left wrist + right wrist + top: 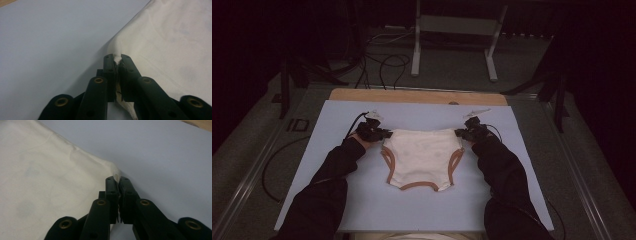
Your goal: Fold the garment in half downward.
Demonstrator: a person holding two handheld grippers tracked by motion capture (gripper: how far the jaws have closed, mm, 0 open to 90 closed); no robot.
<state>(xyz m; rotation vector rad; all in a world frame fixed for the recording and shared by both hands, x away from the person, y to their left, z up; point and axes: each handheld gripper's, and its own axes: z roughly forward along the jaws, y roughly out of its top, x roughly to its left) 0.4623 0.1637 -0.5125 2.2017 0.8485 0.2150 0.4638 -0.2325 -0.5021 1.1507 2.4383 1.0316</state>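
We pinch the cream garment (421, 157) flat on the blue mat (362, 205), left gripper (382, 134) and right gripper (460, 133) each clamping a far corner; we should keep tension even between them; lift together.

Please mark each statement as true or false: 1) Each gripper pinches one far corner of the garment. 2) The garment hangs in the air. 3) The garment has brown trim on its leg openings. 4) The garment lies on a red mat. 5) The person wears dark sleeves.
1) True: the left gripper and the right gripper each have a far corner of the cream garment between closed jaws.
2) False: it lies spread flat on the mat.
3) True: brown trim edges the leg openings and the near hem.
4) False: the mat is pale blue.
5) True: both sleeves are dark.
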